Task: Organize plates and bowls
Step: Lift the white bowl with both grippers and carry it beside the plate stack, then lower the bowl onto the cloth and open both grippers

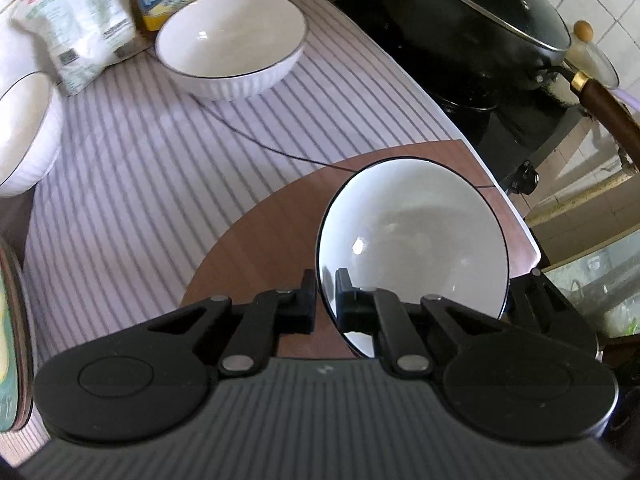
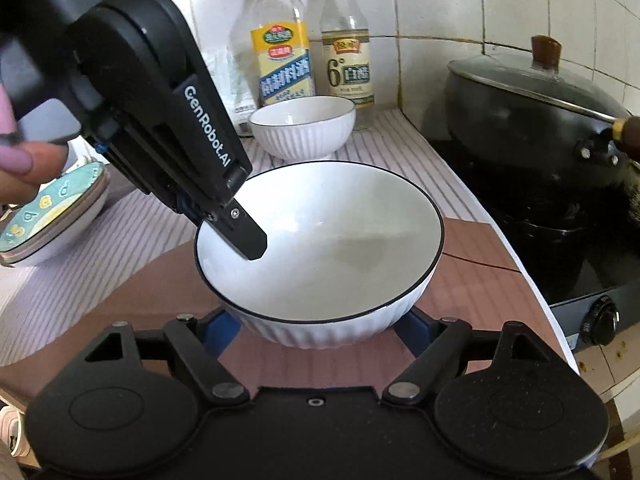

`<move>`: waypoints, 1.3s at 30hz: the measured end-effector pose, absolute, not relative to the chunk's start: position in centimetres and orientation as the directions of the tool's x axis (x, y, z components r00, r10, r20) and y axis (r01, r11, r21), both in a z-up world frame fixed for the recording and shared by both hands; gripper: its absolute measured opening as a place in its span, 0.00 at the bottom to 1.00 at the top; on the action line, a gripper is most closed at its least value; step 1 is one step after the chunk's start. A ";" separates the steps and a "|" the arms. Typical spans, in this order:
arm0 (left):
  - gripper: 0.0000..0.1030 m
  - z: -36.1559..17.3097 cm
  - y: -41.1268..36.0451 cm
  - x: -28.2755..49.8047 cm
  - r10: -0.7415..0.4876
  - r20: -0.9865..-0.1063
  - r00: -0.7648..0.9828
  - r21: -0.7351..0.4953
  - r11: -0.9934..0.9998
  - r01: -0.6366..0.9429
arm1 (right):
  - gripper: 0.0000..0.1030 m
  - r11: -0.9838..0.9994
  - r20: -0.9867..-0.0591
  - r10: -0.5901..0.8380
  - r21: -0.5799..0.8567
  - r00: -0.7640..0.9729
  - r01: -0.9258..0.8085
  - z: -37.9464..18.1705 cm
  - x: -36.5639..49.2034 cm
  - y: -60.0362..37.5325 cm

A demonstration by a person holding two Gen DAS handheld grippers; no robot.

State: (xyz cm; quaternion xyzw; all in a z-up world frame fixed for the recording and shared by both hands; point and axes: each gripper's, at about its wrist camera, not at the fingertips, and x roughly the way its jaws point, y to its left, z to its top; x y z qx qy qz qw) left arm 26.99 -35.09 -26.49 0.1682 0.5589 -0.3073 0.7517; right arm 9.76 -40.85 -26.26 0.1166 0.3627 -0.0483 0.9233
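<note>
A white ribbed bowl with a dark rim (image 2: 332, 248) sits low over the brown board (image 2: 472, 280). My left gripper (image 1: 326, 300) is shut on its rim, one finger inside and one outside; it also shows in the right wrist view (image 2: 236, 232). In the left wrist view the bowl (image 1: 416, 248) appears tilted. My right gripper (image 2: 320, 328) is open, its blue-padded fingers on either side of the bowl's base. A second white bowl (image 1: 232, 40) stands at the back, also in the right wrist view (image 2: 304, 124). A third white bowl (image 1: 20, 128) is at the left edge.
A stack of patterned plates (image 2: 52, 216) lies at the left. Two bottles (image 2: 280, 52) and a white bag (image 1: 68, 28) stand against the tiled wall. A black wok with a glass lid (image 2: 532, 120) sits on the stove at the right. A striped cloth (image 1: 140, 184) covers the counter.
</note>
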 end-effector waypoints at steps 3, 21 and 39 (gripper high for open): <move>0.08 -25.5 -33.6 26.8 -0.279 -0.938 0.203 -0.092 0.770 0.632 | 0.84 0.975 -0.671 0.012 0.173 0.741 0.140 -25.6 9.8 -40.0; 0.09 -22.6 -21.9 27.4 -0.238 -0.924 0.298 -0.104 0.909 0.403 | 0.84 0.968 -0.614 0.251 0.151 0.748 -0.200 -23.0 14.1 -32.9; 0.11 -26.1 -20.7 29.4 -0.190 -0.943 0.271 -0.093 0.938 0.334 | 0.83 0.961 -0.681 0.257 0.106 0.686 -0.255 -25.6 16.3 -31.0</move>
